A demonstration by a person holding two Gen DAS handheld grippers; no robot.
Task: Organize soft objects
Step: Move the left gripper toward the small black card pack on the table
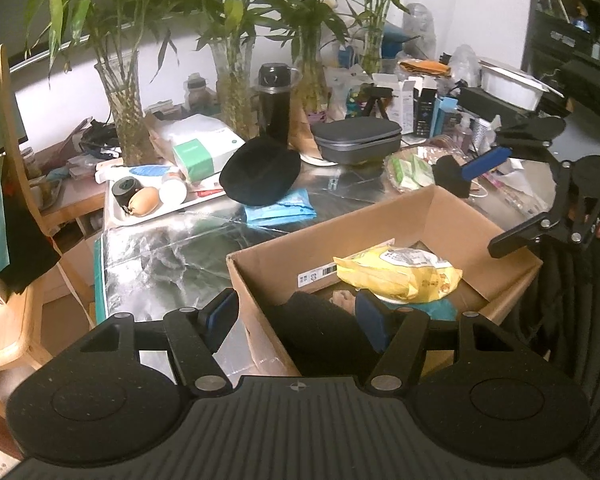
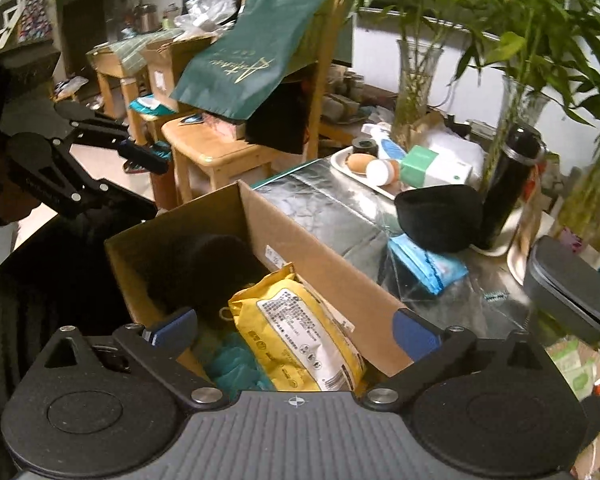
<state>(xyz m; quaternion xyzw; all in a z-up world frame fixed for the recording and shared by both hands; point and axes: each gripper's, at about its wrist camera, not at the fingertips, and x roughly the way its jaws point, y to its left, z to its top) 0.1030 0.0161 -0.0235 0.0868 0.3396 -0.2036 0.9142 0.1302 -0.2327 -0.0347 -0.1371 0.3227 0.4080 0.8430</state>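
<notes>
Yellow pack point(image 2: 300, 328) label readable only right view.

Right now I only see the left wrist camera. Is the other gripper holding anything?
Observer: No. The right gripper is wide open, and the yellow pack lies loose in the cardboard box below it.
Operator: What's that green thing on the chair?
Observer: A green bag with gold writing, draped over the wooden chair.
Operator: Is anything behind it?
Observer: Yes, a second box beside a small wooden table.
</notes>
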